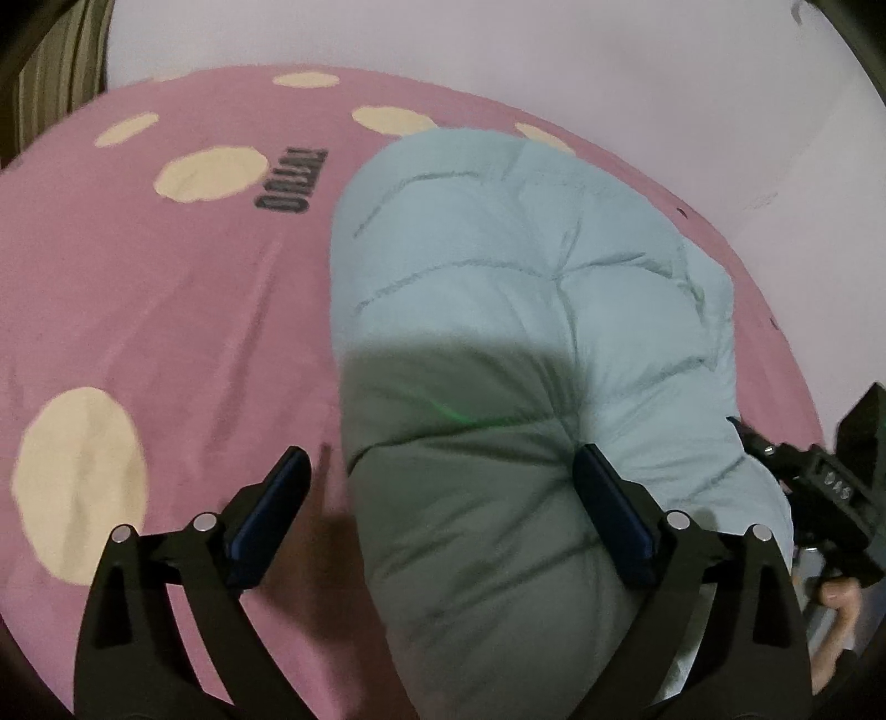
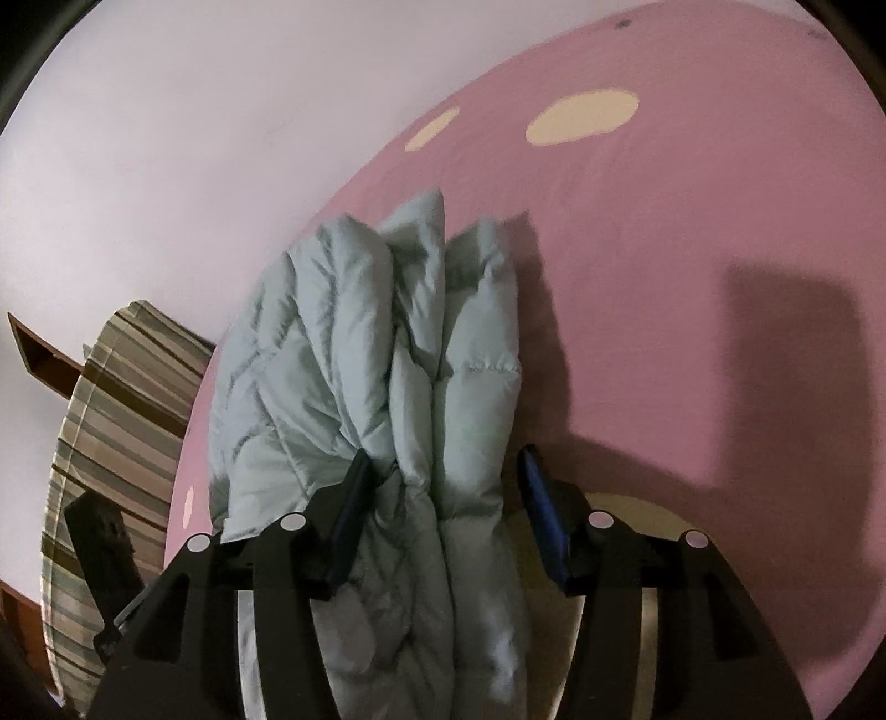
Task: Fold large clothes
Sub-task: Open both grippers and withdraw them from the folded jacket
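Observation:
A pale blue quilted puffer jacket (image 1: 498,288) lies folded in a long bundle on a pink bedspread (image 1: 166,310) with cream dots. My left gripper (image 1: 440,476) is open above the bundle's near left part, its right finger over the jacket, its left finger over the bedspread. In the right wrist view the jacket (image 2: 343,343) shows end-on as stacked folds. My right gripper (image 2: 443,471) is open, its fingers spread on either side of the folds, not pinching them. The right gripper also shows at the left wrist view's right edge (image 1: 830,487).
A white wall (image 1: 554,50) runs along the far side of the bed. A striped pillow or cushion (image 2: 111,415) lies at the bed's end, with a wooden piece (image 2: 44,354) beyond it. The pink bedspread (image 2: 664,277) stretches wide beside the jacket.

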